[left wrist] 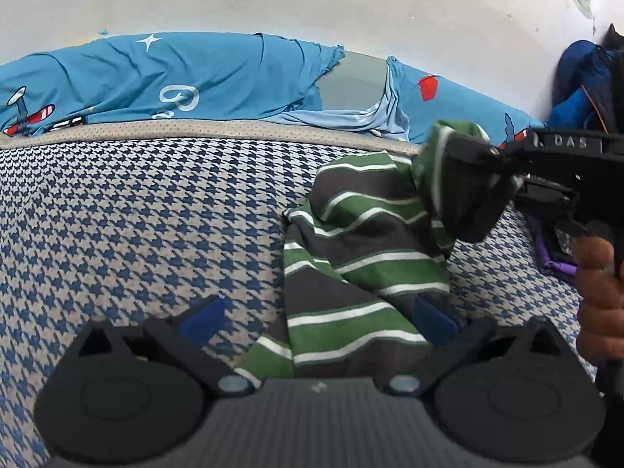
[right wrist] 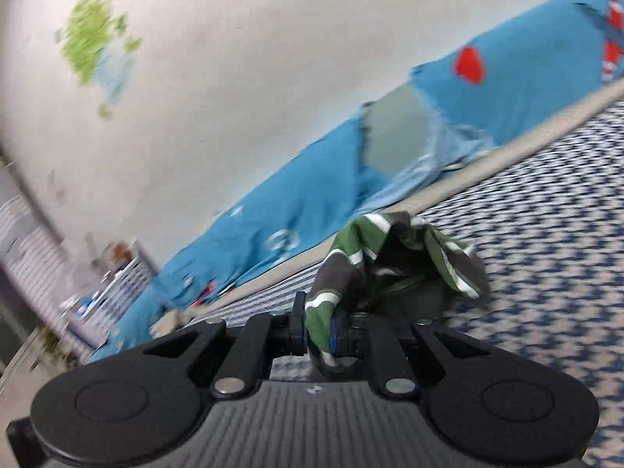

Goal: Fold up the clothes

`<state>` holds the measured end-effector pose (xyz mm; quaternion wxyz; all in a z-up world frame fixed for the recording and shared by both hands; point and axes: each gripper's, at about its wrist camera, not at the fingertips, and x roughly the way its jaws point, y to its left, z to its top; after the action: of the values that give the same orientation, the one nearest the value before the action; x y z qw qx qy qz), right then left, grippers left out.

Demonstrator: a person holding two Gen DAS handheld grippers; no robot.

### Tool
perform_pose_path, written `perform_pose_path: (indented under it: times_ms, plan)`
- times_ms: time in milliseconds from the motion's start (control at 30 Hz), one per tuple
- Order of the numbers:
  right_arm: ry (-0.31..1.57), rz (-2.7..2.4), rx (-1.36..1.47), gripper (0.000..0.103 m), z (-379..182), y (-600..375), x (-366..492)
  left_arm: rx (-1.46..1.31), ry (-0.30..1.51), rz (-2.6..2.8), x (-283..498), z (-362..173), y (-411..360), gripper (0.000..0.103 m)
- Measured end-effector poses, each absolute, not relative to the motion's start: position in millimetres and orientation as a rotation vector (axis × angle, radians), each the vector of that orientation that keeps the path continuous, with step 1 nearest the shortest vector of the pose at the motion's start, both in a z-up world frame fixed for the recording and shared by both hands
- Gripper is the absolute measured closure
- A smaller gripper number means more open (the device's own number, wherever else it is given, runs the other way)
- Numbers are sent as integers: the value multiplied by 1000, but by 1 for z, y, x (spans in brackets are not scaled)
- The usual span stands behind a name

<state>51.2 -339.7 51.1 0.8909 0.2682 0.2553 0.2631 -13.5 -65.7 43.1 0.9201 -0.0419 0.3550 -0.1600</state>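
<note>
A green, grey and white striped garment (left wrist: 351, 257) lies crumpled on the blue-and-beige houndstooth bed cover (left wrist: 136, 214). My left gripper (left wrist: 318, 318) is open low over the cover. The garment's near end lies between its blue pads (left wrist: 202, 316), which do not press on it. My right gripper (left wrist: 456, 183) comes in from the right, shut on the garment's far end and holding it raised off the cover. In the right wrist view the striped garment (right wrist: 390, 257) bunches up from my right gripper (right wrist: 319, 331), whose jaws pinch the cloth.
A blue sheet printed with planes and stars (left wrist: 175, 78) lies bunched along the white wall (left wrist: 312, 0). A dark blue bag (left wrist: 585, 82) and a purple item (left wrist: 553, 261) sit at the right. A person's hand (left wrist: 600, 300) holds the right gripper's handle.
</note>
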Motion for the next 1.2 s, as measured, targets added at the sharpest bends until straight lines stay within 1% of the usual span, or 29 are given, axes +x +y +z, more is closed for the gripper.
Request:
perform_pose_path:
  times_ms: [133, 367, 567, 633, 700, 767, 800, 833, 1000, 1200]
  plan:
    - [533, 666, 527, 92, 54, -316, 44, -87, 741, -310, -14, 39, -59, 0]
    - [570, 807, 456, 91, 52, -269, 44, -171, 774, -251, -10, 30, -33, 0]
    - [573, 870, 456, 91, 50, -251, 46, -192, 780, -222, -11, 27, -18, 0]
    - [570, 878, 462, 87, 49, -246, 47, -198, 783, -214, -11, 26, -15, 0]
    - [582, 880, 457, 78, 47, -241, 50, -202, 788, -201, -11, 25, -12, 0]
    - [583, 880, 450, 72, 46, -239, 51, -209, 794, -190, -10, 24, -9, 0]
    - [580, 876, 445, 65, 46, -238, 51, -213, 798, -184, -9, 23, -7, 0]
    - [577, 872, 440, 62, 47, -238, 51, -215, 802, -180, -9, 22, -6, 0]
    - [538, 850, 441, 56, 55, -247, 47, -220, 809, -171, -8, 21, -5, 0]
    - [535, 701, 313, 56, 62, -260, 43, -224, 812, -162, -7, 19, -5, 0]
